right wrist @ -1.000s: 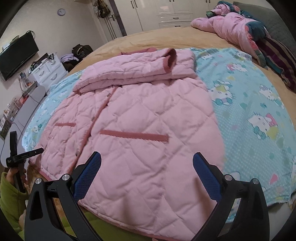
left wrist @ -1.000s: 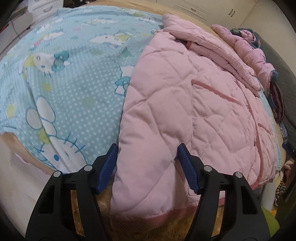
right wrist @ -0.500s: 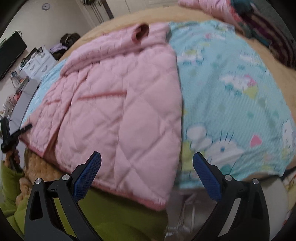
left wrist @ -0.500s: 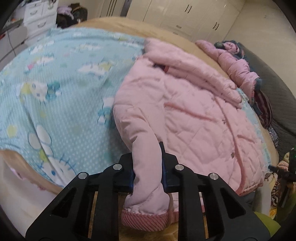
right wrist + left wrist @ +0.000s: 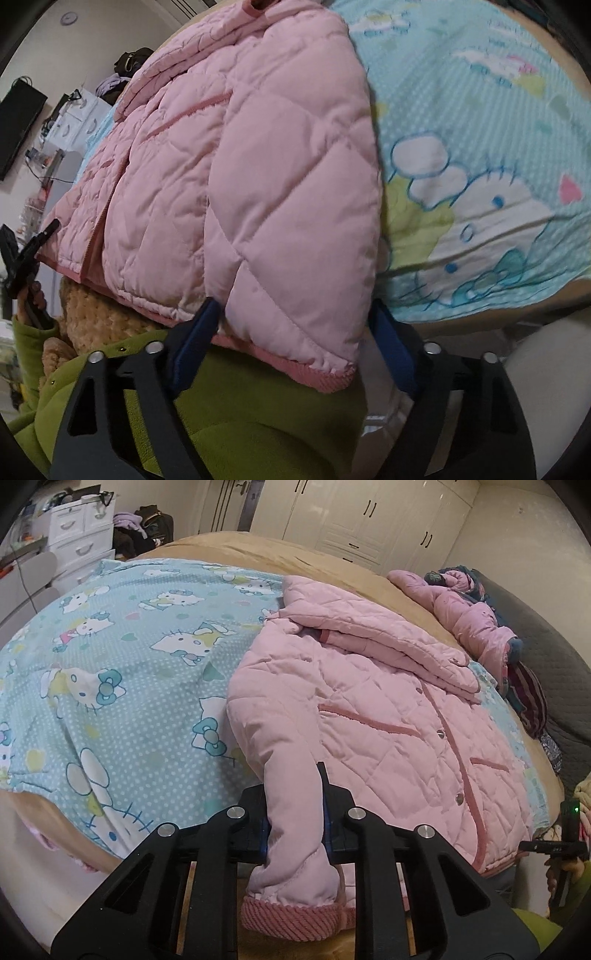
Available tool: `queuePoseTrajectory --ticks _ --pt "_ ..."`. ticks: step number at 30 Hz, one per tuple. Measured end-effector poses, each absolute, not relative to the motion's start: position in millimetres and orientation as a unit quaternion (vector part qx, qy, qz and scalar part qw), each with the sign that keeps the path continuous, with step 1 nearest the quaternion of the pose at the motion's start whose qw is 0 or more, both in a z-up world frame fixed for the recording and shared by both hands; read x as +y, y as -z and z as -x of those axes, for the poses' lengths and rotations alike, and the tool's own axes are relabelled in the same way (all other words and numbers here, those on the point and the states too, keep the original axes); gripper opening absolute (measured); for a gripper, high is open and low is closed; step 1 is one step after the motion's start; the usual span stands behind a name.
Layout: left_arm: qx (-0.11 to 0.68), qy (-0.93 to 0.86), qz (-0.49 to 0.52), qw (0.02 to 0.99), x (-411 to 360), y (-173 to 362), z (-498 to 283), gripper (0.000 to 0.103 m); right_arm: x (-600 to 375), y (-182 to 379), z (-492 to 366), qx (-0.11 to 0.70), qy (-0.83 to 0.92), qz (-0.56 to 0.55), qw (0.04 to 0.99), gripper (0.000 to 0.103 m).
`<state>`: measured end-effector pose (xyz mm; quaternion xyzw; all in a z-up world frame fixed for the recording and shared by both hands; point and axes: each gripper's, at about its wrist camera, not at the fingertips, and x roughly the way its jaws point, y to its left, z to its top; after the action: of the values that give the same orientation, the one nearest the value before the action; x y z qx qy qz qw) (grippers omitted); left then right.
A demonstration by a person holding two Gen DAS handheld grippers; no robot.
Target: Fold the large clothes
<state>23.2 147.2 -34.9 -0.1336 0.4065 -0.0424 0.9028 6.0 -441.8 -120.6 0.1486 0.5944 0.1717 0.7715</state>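
Note:
A pink quilted jacket (image 5: 369, 709) lies front up on a blue cartoon-print sheet (image 5: 129, 664) on the bed, sleeves folded across its top. My left gripper (image 5: 295, 812) is shut on the jacket's lower left hem corner, and the ribbed hem hangs down between the fingers. In the right wrist view the jacket (image 5: 240, 166) fills the middle. My right gripper (image 5: 295, 332) is open, its blue pads on either side of the jacket's lower right hem corner at the bed's edge.
Another pink jacket and dark clothes (image 5: 472, 624) lie at the bed's far right. White drawers (image 5: 81, 531) and wardrobes (image 5: 351, 513) stand behind. The person's green sleeve (image 5: 240, 413) is under the right gripper. The sheet (image 5: 480, 166) lies right of the jacket.
My left gripper closed on the hem corner and lifted it. My right gripper moved down and in, and its open fingers narrowed around the right hem corner.

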Motion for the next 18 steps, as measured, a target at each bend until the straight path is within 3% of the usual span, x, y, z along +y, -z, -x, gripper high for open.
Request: queuePoseTrajectory --ticks 7,10,18 --pt "0.404 0.034 0.131 0.905 143.3 31.4 -22.8 0.012 -444.8 88.0 -1.3 0.552 -0.211 -0.145 0.793 0.024" --pt "0.398 0.031 0.126 0.908 140.6 25.6 -22.3 0.012 -444.3 52.9 -3.9 0.509 -0.239 -0.141 0.815 0.019" --pt "0.373 0.028 0.126 0.919 136.2 2.3 -26.7 0.012 -445.9 -5.0 -24.5 0.400 -0.286 -0.172 0.854 0.017"
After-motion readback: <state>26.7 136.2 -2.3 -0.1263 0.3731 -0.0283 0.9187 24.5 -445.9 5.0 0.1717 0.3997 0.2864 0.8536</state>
